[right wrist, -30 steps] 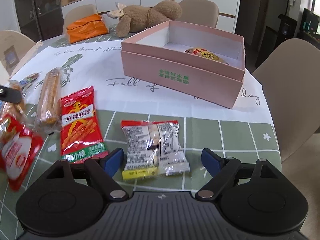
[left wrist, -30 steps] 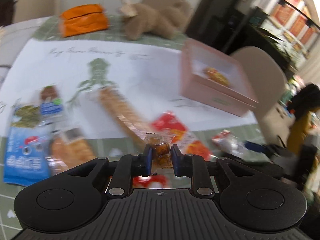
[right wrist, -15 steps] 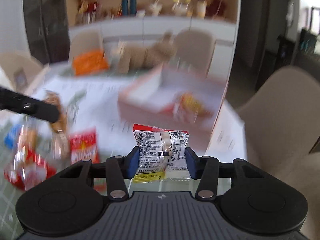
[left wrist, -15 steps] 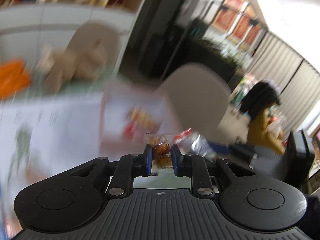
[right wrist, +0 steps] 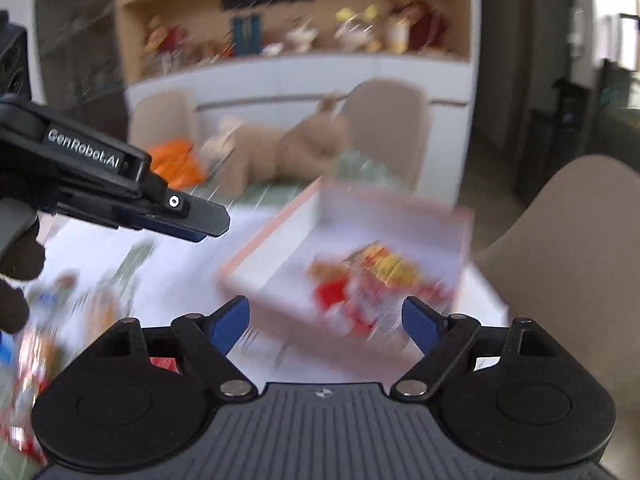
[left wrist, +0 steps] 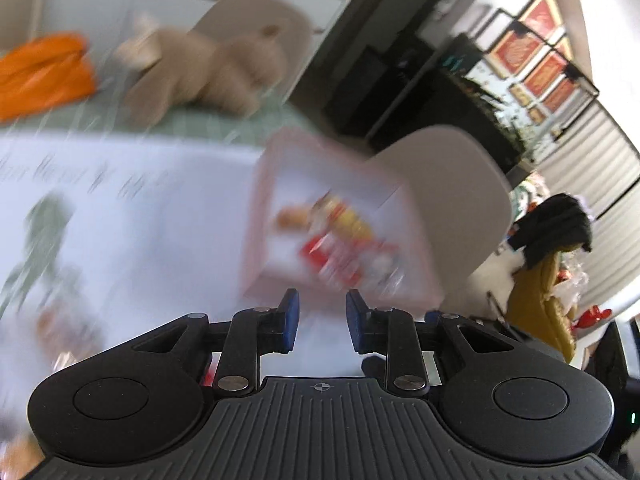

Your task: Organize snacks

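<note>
A pink open box stands on the table and holds several blurred snack packets; it also shows in the right wrist view with the packets inside. My left gripper is open and empty, just short of the box's near corner. My right gripper is wide open and empty, above the box's near wall. The left gripper's body shows at the left of the right wrist view. More snack packets lie blurred on the table to the left.
A brown plush toy and an orange bag lie at the table's far side. Beige chairs stand around the table. A white printed mat covers the table's middle. Shelves stand behind.
Both grippers carried their snacks to the box and opened. The small brown snack has left my left gripper and the clear packet has left my right gripper. Both views are blurred by motion.
</note>
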Available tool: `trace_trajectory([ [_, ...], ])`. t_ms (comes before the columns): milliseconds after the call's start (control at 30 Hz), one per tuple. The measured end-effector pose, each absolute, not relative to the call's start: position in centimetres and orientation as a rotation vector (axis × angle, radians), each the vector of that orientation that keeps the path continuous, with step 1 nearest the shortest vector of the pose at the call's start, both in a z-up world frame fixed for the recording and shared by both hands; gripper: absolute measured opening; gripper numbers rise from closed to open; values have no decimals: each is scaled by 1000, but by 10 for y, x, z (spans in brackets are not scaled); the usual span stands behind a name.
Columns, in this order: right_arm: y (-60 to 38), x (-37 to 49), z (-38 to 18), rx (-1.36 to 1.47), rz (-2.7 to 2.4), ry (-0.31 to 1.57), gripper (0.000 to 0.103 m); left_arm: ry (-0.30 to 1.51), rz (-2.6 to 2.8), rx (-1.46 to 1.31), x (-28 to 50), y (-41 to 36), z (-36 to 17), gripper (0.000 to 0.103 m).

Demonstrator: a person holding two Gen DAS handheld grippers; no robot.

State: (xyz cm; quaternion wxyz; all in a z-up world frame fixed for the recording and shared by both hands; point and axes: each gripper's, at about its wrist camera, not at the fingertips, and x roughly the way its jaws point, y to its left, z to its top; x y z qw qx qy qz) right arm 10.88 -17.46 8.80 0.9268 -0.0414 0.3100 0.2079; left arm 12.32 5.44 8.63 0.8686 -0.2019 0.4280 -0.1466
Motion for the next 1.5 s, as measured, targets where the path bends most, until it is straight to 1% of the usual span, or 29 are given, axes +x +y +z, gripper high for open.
trace_trajectory([
  [67,-160,98,72,-97,486,681,85,920,-269,-402,92,70,74,29],
  [200,-127,84,47,-89,604,771,85,991,-225,-383,28,101,66,28],
  [400,-76,74,28,-149,701,815,84,1130,-197,-411,-44,128,56,28],
  [500,-56,60,19,-290,681,800,68,1177,-147,-439,-62,135,45,29],
  [533,-53,53,19,-320,680,772,56,1189,-130,-464,-66,139,40,28],
  [567,-58,51,24,-322,694,773,54,1195,-107,-489,-68,143,34,28],
  [633,-65,47,26,-317,698,795,51,1192,-48,-517,-67,149,29,28],
  [733,-86,40,27,-315,651,799,51,1149,5,-538,-58,153,25,29],
  [767,-94,37,26,-310,638,803,51,1133,14,-536,-52,153,25,31],
  [900,-130,30,22,-271,564,828,51,1073,-12,-475,-17,139,29,32],
  [1067,-159,28,17,-205,477,845,54,1033,-115,-438,24,109,37,32],
  [1167,-163,28,13,-187,456,844,63,997,-152,-416,25,103,47,32],
  [1233,-164,25,12,-192,434,834,75,979,-118,-378,22,107,52,32],
  [1333,-168,27,8,-164,417,832,83,927,42,-293,9,125,63,32],
  [1400,-168,29,7,-156,412,828,86,913,180,-259,1,145,65,32],
  [1500,-163,31,5,-152,405,817,90,920,287,-325,0,170,59,32],
])
